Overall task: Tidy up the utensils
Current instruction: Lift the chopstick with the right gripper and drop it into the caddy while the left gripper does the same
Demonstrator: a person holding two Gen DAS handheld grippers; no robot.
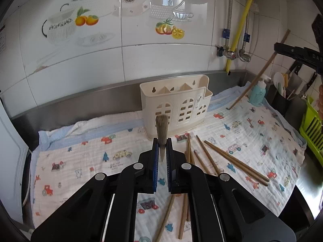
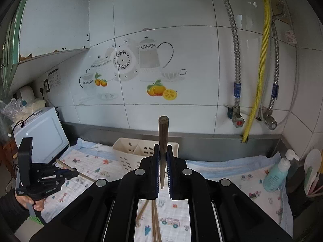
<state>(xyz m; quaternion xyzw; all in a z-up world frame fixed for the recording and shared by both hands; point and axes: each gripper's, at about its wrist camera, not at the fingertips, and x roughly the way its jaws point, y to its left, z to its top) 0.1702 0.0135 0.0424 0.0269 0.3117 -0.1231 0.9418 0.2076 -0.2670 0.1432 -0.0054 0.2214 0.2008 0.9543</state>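
Left gripper (image 1: 162,147) clamped on one chopstick (image 1: 162,130), blunt end up, above printed cloth (image 1: 80,161); cream holder (image 1: 175,109) beyond, compartments open (loose chopsticks (image 1: 234,159) alongside). Right gripper (image 2: 163,157) clamped on another chopstick (image 2: 163,133), holder rim (image 2: 125,143) just behind; left gripper well apart.

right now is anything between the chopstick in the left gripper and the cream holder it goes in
Nothing visible blocks it. The left gripper is shut on one chopstick, raised above the patterned cloth, and the cream utensil holder stands straight ahead with open compartments. The loose chopsticks lie flat on the cloth, lower right of that path.
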